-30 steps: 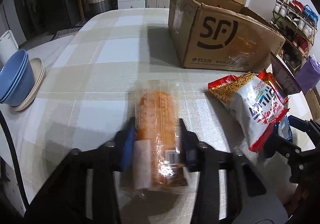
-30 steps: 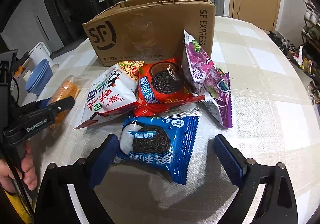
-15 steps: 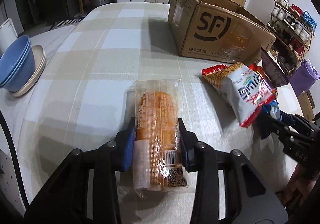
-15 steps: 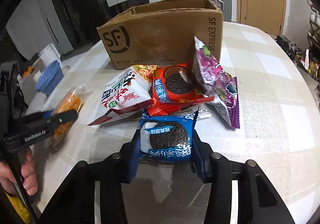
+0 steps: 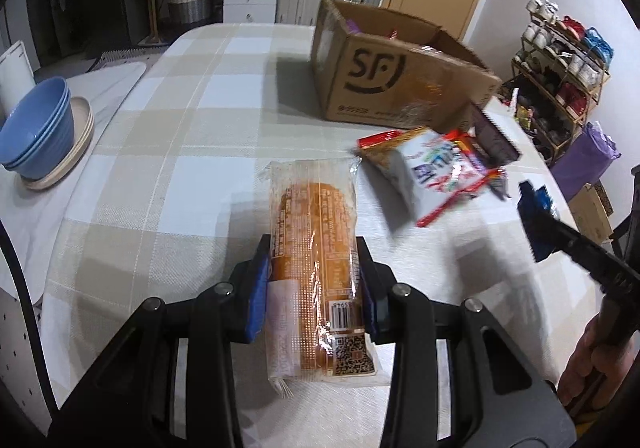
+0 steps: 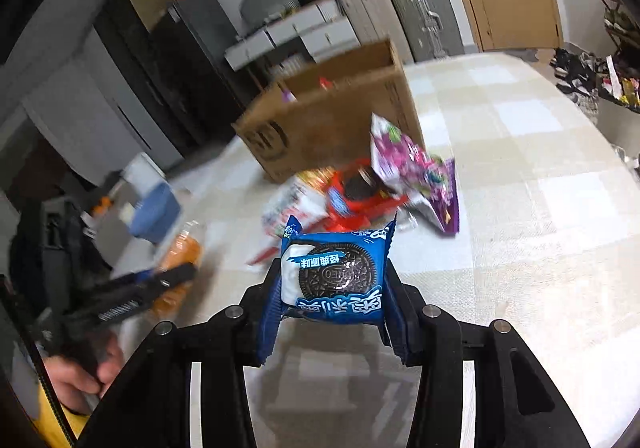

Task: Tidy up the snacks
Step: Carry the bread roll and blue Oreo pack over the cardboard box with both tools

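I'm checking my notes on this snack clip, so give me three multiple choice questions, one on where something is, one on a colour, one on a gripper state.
1. Where is the cardboard box?
A. on the checked tablecloth
B. on the floor
C. on a chair

2. What colour is the Oreo pack in the right gripper?
A. green
B. blue
C. yellow

3. What is the left gripper doing?
A. open above the bowls
B. shut on nothing
C. shut on the orange bread pack

Answers: A, the box stands on the cloth; B, its wrapper is blue; C, both pads press the pack's sides.
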